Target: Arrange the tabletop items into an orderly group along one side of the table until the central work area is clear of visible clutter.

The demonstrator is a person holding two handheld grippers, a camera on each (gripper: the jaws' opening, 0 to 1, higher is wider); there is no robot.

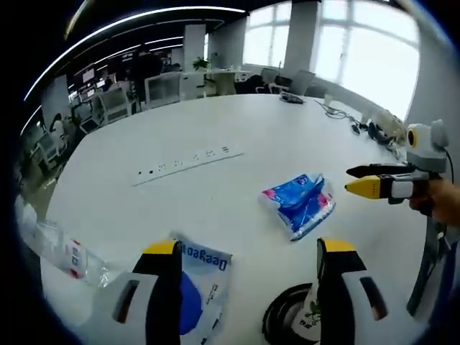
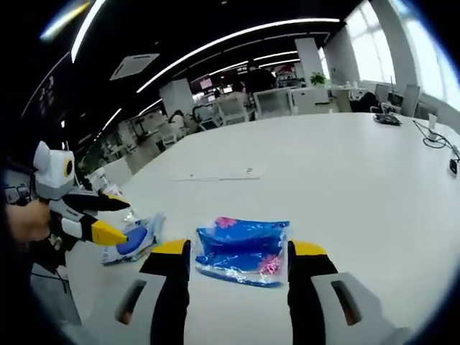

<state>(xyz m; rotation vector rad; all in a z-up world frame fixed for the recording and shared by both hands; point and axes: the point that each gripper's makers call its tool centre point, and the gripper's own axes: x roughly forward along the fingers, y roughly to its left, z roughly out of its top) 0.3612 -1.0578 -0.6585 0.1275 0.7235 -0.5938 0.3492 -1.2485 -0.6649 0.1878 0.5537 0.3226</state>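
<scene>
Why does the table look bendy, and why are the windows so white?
Left gripper view: the fisheye lens curves the table edge, and daylight washes the windows out white. Right gripper view: the ceiling lights bend into arcs, and the blue packet looks a little soft.

The left tongs (image 1: 248,262) have two broad jaws, black on the inner faces and grey on the outer shells, each with a yellow cap at the tip. A dark oblong slot is set in each grey shell. The right tongs (image 2: 240,266) have the same build: black and grey jaws, yellow tips, one slot in each shell. From the side, the jaws look slim and pointed, with a white band behind the yellow.
</scene>
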